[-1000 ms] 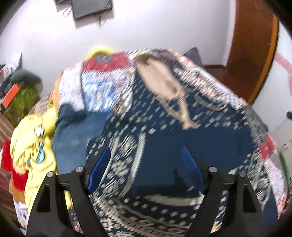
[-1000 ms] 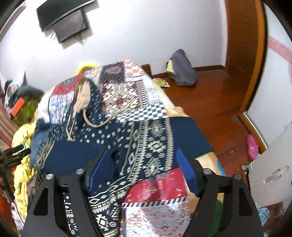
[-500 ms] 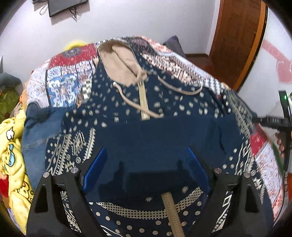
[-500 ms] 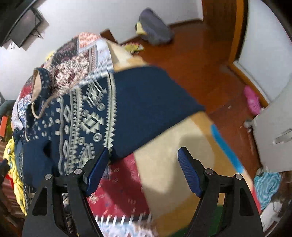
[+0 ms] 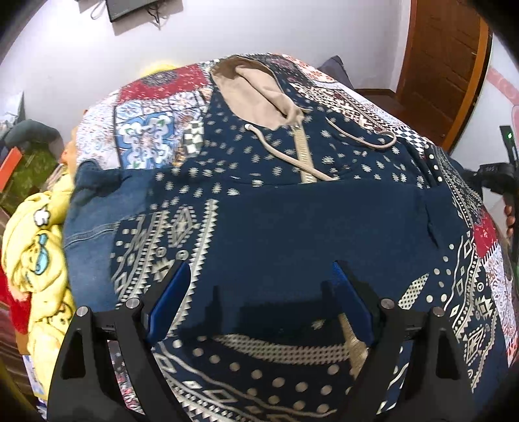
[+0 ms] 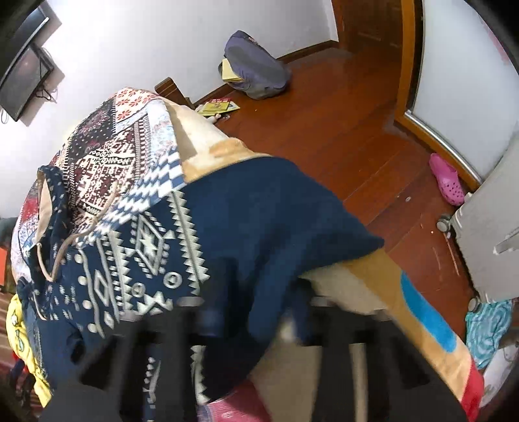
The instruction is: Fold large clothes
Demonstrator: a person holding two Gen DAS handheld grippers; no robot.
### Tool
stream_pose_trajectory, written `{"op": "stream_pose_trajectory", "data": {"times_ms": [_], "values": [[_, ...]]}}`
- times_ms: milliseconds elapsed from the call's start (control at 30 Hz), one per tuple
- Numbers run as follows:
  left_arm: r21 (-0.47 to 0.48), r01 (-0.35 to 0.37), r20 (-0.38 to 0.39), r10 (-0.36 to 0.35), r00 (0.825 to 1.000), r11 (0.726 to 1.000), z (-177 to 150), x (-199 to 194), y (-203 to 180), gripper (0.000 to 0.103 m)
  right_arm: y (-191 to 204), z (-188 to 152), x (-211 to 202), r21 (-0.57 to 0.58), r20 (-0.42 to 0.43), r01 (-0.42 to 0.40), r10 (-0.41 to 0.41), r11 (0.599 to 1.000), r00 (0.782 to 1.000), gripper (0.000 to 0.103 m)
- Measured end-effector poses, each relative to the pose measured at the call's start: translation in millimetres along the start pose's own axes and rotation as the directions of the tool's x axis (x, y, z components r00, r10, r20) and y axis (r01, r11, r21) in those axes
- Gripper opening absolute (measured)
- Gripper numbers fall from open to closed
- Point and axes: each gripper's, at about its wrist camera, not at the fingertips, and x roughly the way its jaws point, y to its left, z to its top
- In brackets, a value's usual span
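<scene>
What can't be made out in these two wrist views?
- Right gripper: right wrist view, motion blur smears its fingers; its grip on the navy hoodie can't be confirmed.
- Hoodie hem: left wrist view, cut off by the bottom edge behind the left gripper.
- Wall screen: cropped by the top edge.

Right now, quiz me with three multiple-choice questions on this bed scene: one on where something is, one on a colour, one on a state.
1. Where does the hoodie lie?
A. on the quilt-covered bed
B. on the floor
C. on a wall hook

2. What colour is the hood lining?
A. green
B. beige
C. black

3. How does the left gripper stand?
A. shut on the zipper
B. shut on nothing
C. open above the hoodie

Answers:
1 A, it is spread flat over the patchwork quilt.
2 B, the opened hood shows beige cloth.
3 C, its blue pads stand wide apart with no cloth pinched.
</scene>
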Motion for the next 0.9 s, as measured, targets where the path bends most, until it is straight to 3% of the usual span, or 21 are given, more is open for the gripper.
{"op": "stream_pose_trajectory", "data": {"times_ms": [133, 267, 433, 633, 900], "values": [[-0.016, -0.007, 0.04, 0.007, 0.999, 1.0, -3, -21, 10, 0.088, 26, -3, -43, -0.091, 0.123, 0.045, -0.034, 0.995, 0.992, 0.007], [-0.01, 0.025, 0.063, -0.024, 0.998, 1.0, -5, -39, 14, 0.088, 54, -9, -94, -0.178, 0.213, 0.026, 0.013, 0.984, 0.977, 0.007], [0.024, 0.058, 0.085, -0.06, 0.995, 0.998, -13, -59, 11, 0.088, 105, -20, -141, -0.327, 0.261, -0.031, 0.122, 0.944, 0.957, 0.007], [0.003, 0.071, 0.109, -0.071, 0.991, 0.997, -22, -72, 21, 0.088, 170, -51, -140, -0.448, 0.181, -0.139, 0.241, 0.883, 0.953, 0.007], [-0.051, 0.066, 0.097, -0.061, 0.993, 0.997, -37, -75, 50, 0.088, 231, -103, -68, -0.456, -0.042, -0.257, 0.268, 0.852, 0.962, 0.007]]}}
